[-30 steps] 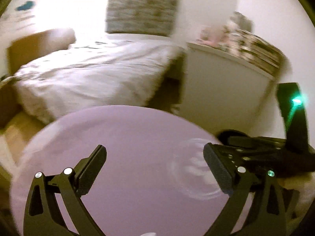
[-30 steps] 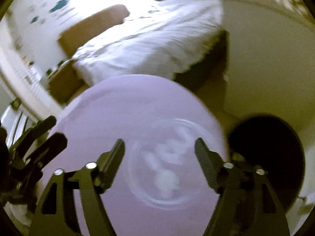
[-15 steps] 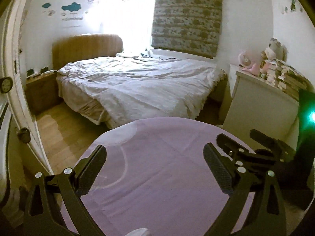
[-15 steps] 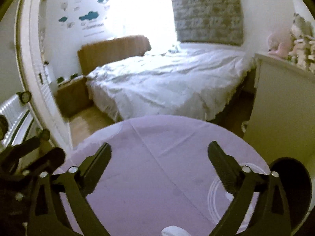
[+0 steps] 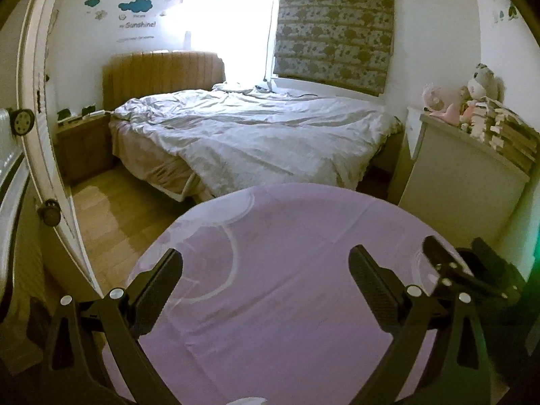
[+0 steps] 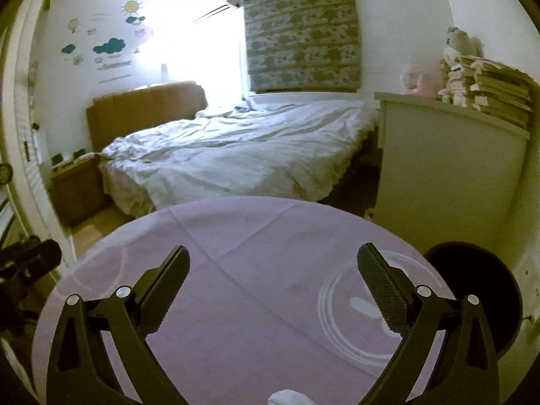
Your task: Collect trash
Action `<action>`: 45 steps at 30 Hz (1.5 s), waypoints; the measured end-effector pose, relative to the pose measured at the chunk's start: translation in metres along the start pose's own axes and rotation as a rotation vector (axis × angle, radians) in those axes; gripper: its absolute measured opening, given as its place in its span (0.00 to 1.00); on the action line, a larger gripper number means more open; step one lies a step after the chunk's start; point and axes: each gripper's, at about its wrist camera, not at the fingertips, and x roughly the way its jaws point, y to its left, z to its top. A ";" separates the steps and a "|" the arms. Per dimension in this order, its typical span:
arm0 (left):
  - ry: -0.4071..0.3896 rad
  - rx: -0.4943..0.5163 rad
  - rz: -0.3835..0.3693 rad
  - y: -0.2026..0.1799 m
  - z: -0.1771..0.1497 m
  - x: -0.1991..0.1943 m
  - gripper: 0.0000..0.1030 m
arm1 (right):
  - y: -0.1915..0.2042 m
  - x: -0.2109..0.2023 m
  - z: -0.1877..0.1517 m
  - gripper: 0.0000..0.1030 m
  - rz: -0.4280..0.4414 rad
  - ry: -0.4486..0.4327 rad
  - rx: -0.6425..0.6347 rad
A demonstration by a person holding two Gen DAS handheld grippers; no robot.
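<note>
One word can be read: "Sunshine!" on a wall decal [image 5: 140,24] above the headboard, under the blue cloud stickers in the left wrist view. A smaller line of lettering sits just below it, too small to read. The right wrist view shows the same decal [image 6: 114,65] blurred.
</note>
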 end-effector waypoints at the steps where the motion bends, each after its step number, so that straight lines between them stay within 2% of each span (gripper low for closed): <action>1: -0.001 -0.003 -0.004 0.001 -0.002 0.001 0.95 | -0.002 0.000 -0.002 0.95 0.001 0.000 0.001; 9: -0.003 0.013 -0.034 0.001 -0.011 0.005 0.95 | -0.008 0.002 -0.027 0.95 0.002 0.022 -0.014; 11: 0.005 0.017 -0.039 -0.001 -0.013 0.008 0.95 | -0.008 0.008 -0.027 0.95 0.012 0.060 -0.001; 20: 0.059 0.013 -0.034 -0.003 -0.027 0.030 0.95 | -0.004 0.021 -0.026 0.95 0.003 0.099 0.001; 31: 0.082 0.037 -0.022 -0.009 -0.034 0.033 0.95 | -0.002 0.022 -0.034 0.95 0.015 0.087 -0.004; 45: 0.067 0.057 -0.007 -0.020 -0.037 0.029 0.95 | -0.004 0.021 -0.036 0.95 0.021 0.081 0.013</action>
